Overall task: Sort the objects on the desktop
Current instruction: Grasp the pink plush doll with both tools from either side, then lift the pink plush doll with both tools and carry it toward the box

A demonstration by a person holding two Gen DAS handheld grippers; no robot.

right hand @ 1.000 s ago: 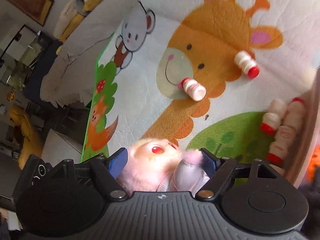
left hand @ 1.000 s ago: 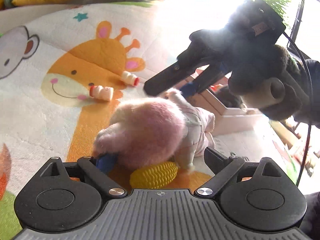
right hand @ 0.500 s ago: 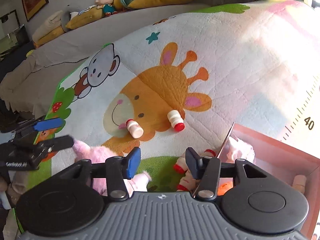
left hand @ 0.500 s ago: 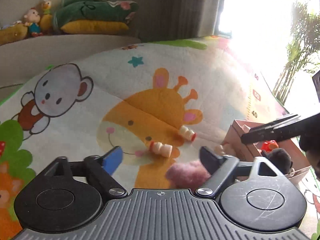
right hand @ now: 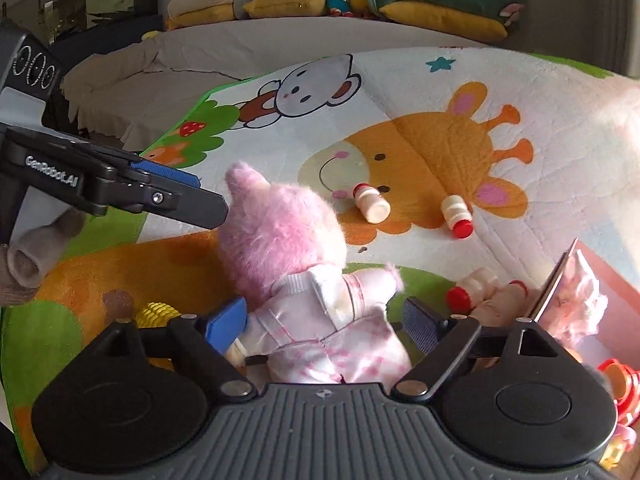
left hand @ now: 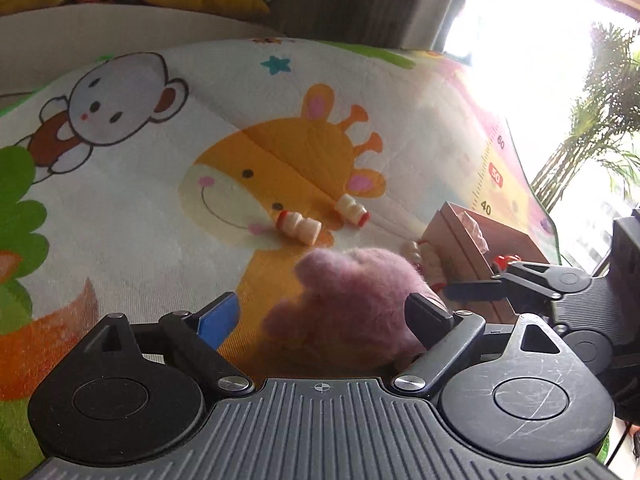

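From the left wrist view, the left gripper [left hand: 322, 314] has its jaws spread and opening, with the fuzzy purple-pink head of the plush toy [left hand: 352, 300] sitting between them; the right finger is against the fur, while the blue pad of the left finger [left hand: 218, 318] stands clear of it. The toy rests on a cartoon play mat [left hand: 120, 208] printed with a giraffe and a mouse. Beyond it, two small white bottles with red caps [left hand: 298, 226] lie on the giraffe's face, a little apart from each other. To the right stands a pinkish box [left hand: 484, 240] with more small bottles bunched against its near side. The other gripper reaches in from the right edge.

From the right wrist view, the right gripper [right hand: 326, 318] is also spread and opening around the toy's body [right hand: 324, 320], which wears a pale pink checked outfit. The blue left pad touches the cloth; the right pad is just beside it, and I cannot tell whether it touches. The toy sits upright, its back to the camera. A yellow toy corn cob [right hand: 156, 312] lies on the mat at lower left. The left gripper's finger tips hover just beside the toy's head. The box corner [right hand: 568, 276] shows on the right, crumpled pink material inside it.
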